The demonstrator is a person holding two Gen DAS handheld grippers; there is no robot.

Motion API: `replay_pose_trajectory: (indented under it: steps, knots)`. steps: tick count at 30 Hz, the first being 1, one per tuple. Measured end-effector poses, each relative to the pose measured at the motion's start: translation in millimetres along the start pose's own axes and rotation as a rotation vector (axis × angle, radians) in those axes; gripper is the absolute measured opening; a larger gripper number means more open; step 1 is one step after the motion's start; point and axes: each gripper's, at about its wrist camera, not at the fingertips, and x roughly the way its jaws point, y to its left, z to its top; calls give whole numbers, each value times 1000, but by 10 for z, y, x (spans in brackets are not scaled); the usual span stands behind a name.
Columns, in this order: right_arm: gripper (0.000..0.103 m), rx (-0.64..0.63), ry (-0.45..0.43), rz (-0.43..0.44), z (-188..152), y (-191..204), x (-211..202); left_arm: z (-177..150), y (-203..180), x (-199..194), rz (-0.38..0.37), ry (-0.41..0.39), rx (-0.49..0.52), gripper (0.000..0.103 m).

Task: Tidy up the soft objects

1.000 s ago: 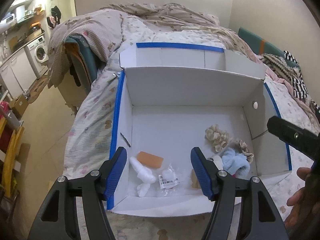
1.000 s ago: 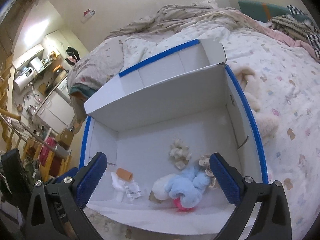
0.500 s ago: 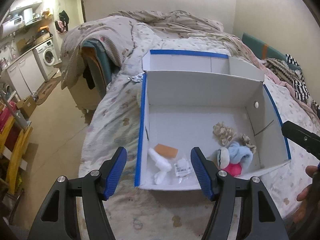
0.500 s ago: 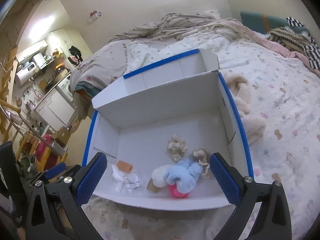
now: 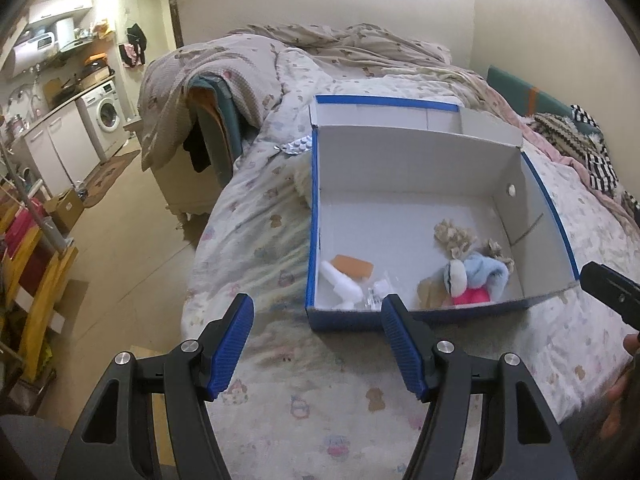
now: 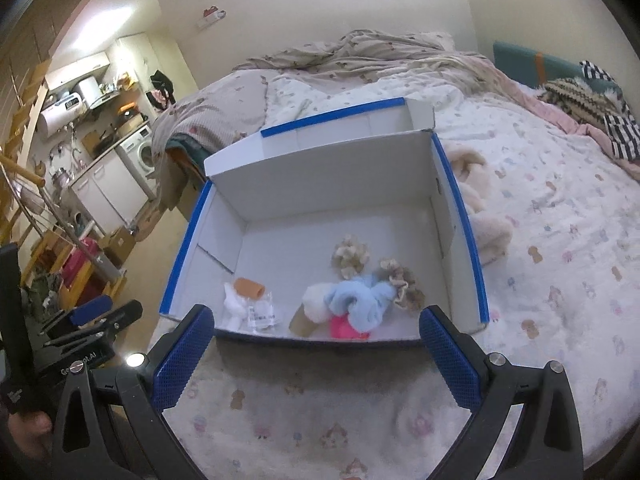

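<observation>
Both the left gripper [image 5: 316, 344] and right gripper [image 6: 316, 354] hang spread wide, holding nothing. Ahead of them sits the blue-edged white cardboard box [image 6: 460, 216], with a light-blue fluffy sock [image 6: 360, 300] inside near its front wall.

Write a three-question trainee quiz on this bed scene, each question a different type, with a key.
1. True or false: the left gripper holds a soft item.
2. Multiple choice: where does the cream fluffy item lie? A) inside the box B) on the bed outside the box, against its wall C) on the floor
3. Fill in: the light blue plush item lies in the box partly over something bright ____.

Key: 1 false, both the left and right gripper are open and empty; 2 B; 3 pink.
</observation>
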Motion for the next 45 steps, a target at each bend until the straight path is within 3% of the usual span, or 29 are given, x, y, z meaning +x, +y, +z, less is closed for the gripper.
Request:
replay_pose_trajectory:
  steps: [4, 11, 19, 23, 26, 28, 29, 45]
  knots:
    - [103, 48, 2, 27, -98, -13, -68, -80, -16, -99, 0, -14, 4, 63]
    - [103, 7, -12, 3, -207, 127, -132, -144, 34, -266, 16, -65, -22, 63]
    - [103, -57, -128, -67, -231, 247, -248, -125, 33, -455, 34, -194, -22, 63]
    - [103, -58, -154, -73, -222, 250, -257, -136, 0, -476, 44, -215, -8, 64]
    - [103, -71, -172, -87, -221, 270, -270, -143, -8, -477, 46, -221, -11, 77]
    - [103, -81, -179, -95, -206, 279, -269, -142, 16, -490, 36, -226, -33, 98]
    - [103, -85, -181, -96, -209, 287, -272, -142, 32, -493, 26, -227, -46, 102]
    - [103, -114, -185, -113, -195, 345, -243, -157, -14, -454, 15, -212, -43, 103]
